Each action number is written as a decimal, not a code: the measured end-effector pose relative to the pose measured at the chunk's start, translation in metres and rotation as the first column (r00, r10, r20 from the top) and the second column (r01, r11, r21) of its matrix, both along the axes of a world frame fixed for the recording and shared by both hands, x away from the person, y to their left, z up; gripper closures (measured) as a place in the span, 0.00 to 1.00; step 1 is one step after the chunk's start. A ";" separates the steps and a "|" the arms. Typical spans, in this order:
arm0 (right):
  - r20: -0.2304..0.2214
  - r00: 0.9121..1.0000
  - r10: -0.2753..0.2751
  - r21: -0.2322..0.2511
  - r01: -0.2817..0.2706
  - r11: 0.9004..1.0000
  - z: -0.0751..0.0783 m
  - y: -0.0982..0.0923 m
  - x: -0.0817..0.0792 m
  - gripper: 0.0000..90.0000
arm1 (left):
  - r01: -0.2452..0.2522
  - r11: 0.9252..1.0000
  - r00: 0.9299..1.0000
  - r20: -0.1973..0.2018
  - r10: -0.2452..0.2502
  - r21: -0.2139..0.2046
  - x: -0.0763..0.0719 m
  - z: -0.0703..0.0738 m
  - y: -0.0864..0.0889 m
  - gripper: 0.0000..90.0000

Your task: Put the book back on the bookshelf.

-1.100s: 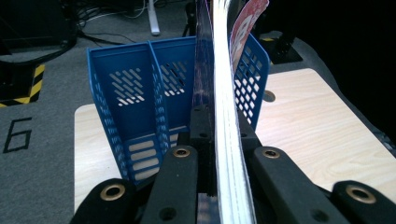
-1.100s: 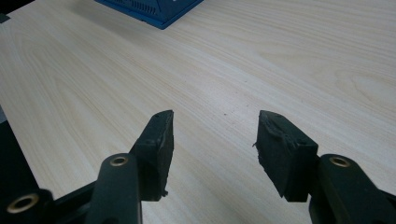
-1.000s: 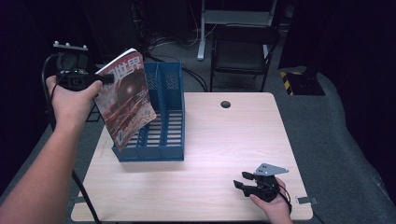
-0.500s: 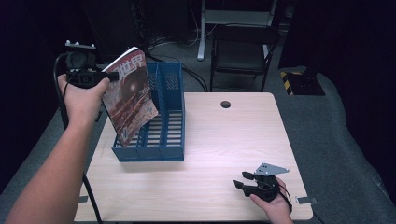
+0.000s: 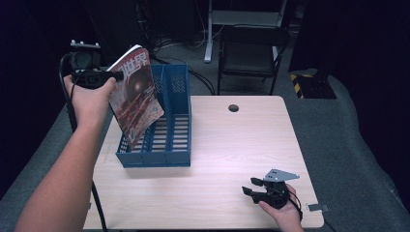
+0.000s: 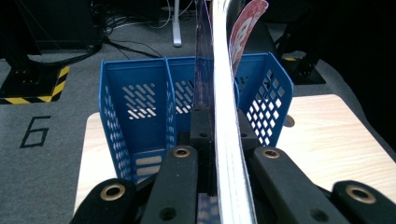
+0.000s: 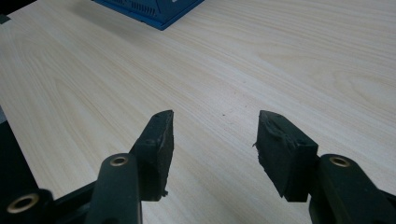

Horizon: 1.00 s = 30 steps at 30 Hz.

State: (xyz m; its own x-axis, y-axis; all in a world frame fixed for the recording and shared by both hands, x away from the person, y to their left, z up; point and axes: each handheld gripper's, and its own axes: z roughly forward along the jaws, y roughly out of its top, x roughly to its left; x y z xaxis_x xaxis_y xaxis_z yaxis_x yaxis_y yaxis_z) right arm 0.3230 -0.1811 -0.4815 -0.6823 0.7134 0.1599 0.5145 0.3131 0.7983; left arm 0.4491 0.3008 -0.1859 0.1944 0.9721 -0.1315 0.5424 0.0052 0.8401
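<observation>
Left gripper (image 5: 117, 76) pinching magazine (image 5: 138, 99) by top edge, long axis tilted down into blue file rack (image 5: 167, 121), right gripper (image 5: 251, 186) spread, empty.

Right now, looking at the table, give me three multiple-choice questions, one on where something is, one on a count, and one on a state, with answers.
1. Where is the magazine?
A. Flat on the table
B. Held over the blue file rack
C. On the chair

2. How many compartments does the blue file rack have?
A. Three
B. One
C. Five

3. How does the right gripper stand?
A. Shut on the magazine
B. Shut on the rack
C. Open, nothing between its jaws

Answers: 1 B, the left gripper pinches the magazine, tilted above the rack. 2 A, two dividers split it in three. 3 C, its jaws stand apart over the bare table.
</observation>
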 end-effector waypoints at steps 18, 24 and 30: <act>-0.001 1.000 -0.005 0.001 0.005 1.000 0.002 -0.001 -0.001 0.51 | -0.046 0.999 0.999 0.021 0.045 0.006 0.015 -0.021 -0.009 0.93; 0.004 1.000 0.001 0.002 -0.001 1.000 0.002 -0.001 -0.001 0.51 | -0.050 0.999 0.999 0.005 0.050 0.011 0.022 -0.026 -0.011 0.93; 0.006 1.000 0.005 0.003 -0.005 1.000 0.003 -0.001 -0.001 0.51 | -0.068 0.998 0.998 0.016 0.067 0.016 0.026 -0.031 -0.012 0.93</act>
State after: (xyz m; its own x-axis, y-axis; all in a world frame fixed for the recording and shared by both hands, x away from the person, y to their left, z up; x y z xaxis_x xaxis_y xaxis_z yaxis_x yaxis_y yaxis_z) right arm 0.3216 -0.1821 -0.4790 -0.6868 0.7096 0.1577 0.5079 0.3133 0.8024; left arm 0.4752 0.2886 -0.2164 0.1301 0.9851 -0.1124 0.5283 0.0270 0.8486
